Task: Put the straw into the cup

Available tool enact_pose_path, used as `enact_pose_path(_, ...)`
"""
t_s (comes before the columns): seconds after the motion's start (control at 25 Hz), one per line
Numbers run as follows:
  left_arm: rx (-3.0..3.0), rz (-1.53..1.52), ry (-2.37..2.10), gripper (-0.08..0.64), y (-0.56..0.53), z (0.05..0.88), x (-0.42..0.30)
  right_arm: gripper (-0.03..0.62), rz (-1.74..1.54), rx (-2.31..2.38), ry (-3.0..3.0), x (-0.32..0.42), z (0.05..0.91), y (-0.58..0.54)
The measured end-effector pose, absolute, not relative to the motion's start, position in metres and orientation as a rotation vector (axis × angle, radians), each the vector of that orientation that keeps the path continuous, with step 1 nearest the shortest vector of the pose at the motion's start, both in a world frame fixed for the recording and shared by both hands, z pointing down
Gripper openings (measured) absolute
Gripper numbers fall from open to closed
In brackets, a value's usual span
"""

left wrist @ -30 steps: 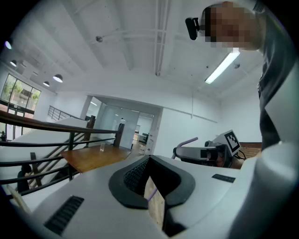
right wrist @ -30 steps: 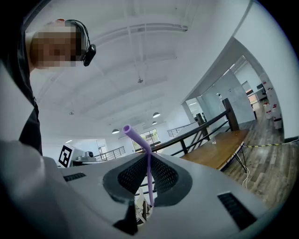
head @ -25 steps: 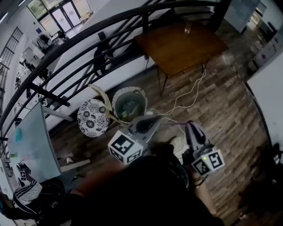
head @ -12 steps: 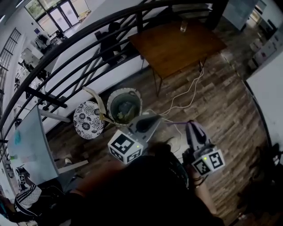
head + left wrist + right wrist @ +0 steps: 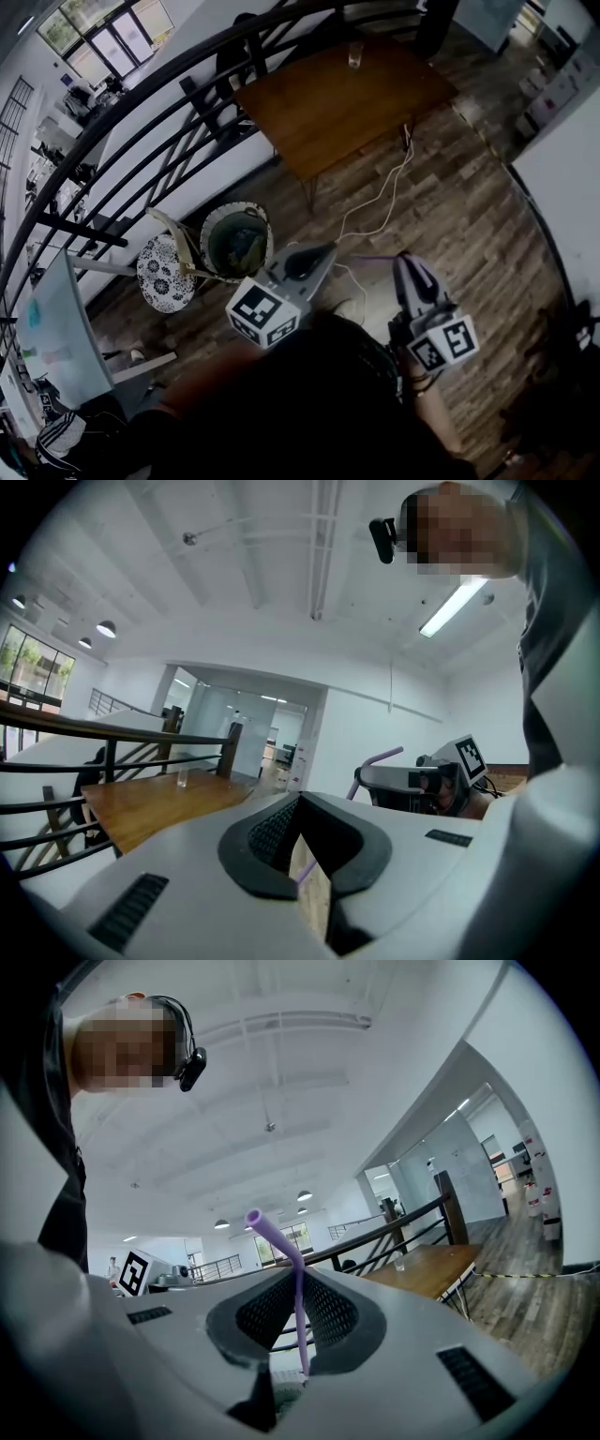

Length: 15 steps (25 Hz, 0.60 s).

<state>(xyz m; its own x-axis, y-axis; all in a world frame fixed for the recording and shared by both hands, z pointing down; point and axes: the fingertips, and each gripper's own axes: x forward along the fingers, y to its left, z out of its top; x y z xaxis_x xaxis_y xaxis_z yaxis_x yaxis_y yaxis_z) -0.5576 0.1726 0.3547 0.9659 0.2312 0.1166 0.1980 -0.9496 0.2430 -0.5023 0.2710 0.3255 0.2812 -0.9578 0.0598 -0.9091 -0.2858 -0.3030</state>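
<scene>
- A thin purple straw (image 5: 298, 1321), bent over at its top, stands upright, pinched in the right gripper (image 5: 296, 1281).
- The left gripper (image 5: 300, 806) is closed on nothing.

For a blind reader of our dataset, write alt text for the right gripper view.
The right tongs are shut on a purple straw whose bent upper end leans up and to the left. Beyond them a clear cup stands on a wooden table beside a dark railing, under a white ceiling.
</scene>
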Motion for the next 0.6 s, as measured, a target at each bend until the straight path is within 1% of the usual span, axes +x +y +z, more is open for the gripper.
enact_pose_path(0.28,2.891,0.203,0.408,0.011,0.229,0.345,-0.481,0.035,-0.311,-2.349,1.698,-0.432,0.319,0.322)
enact_pose_path(0.6,2.892,0.225,0.514,0.011,0.264,0.342,-0.436,0.035,-0.315,-2.357,1.602,-0.395,0.325,0.356)
